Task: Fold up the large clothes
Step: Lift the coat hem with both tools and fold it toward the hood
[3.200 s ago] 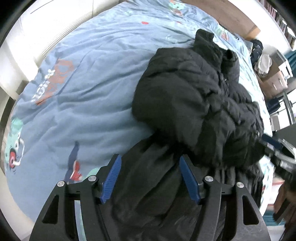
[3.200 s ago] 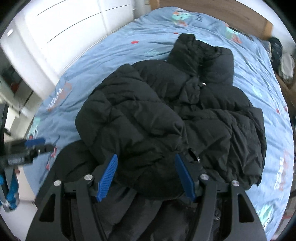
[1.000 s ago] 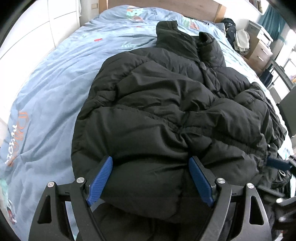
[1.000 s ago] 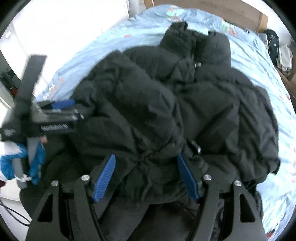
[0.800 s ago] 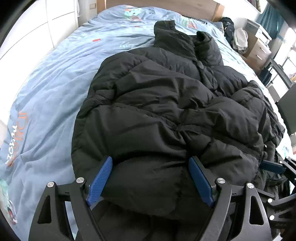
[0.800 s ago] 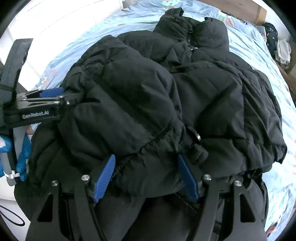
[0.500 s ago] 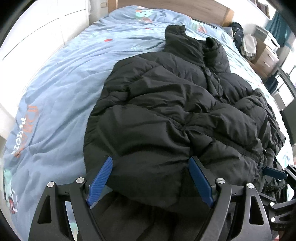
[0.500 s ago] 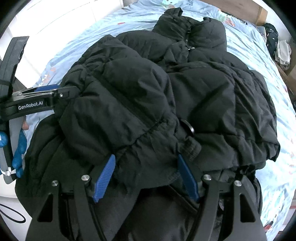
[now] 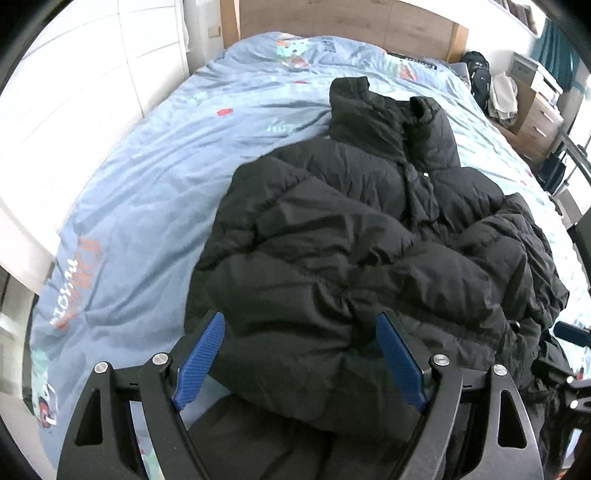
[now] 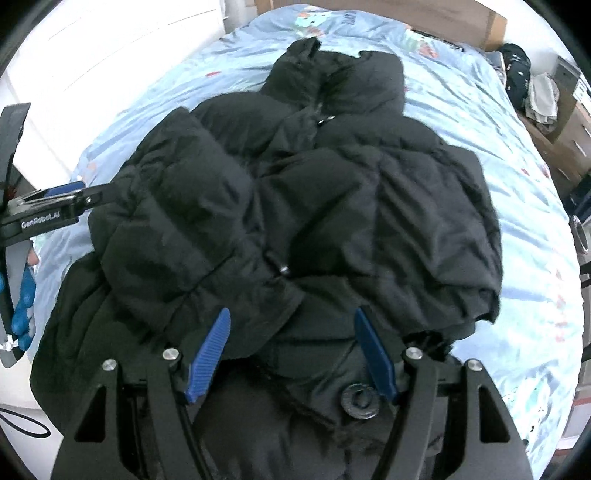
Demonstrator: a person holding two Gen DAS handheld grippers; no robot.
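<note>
Black puffer jacket spread over a light blue bedspread, collar toward twelve o'clock, hem bunched at six o'clock against both grippers. Sleeves and front panels heaped in thick rolls across the middle, not flat. Wooden headboard beyond the collar at twelve o'clock; white wardrobe panels along nine to ten o'clock; wooden nightstand with pale cloth on it at two o'clock.

Left gripper low at six o'clock in its own view, blue pads spread wide, a fat fold of the jacket's lower edge bulging between them. Fingers apart, fabric lying in the gap; firm contact of the pads with the cloth not clear enough to tell.

Right gripper likewise at six o'clock in its view, blue pads splayed open, hem and a round black snap button sitting between and just below them. Again no clamping seen, only cloth resting in the open gap.

Left gripper seen from the right wrist at nine o'clock, side-on, its tip against the jacket's left shoulder roll. Printed lettering on the bedspread at eight o'clock in the left view.
</note>
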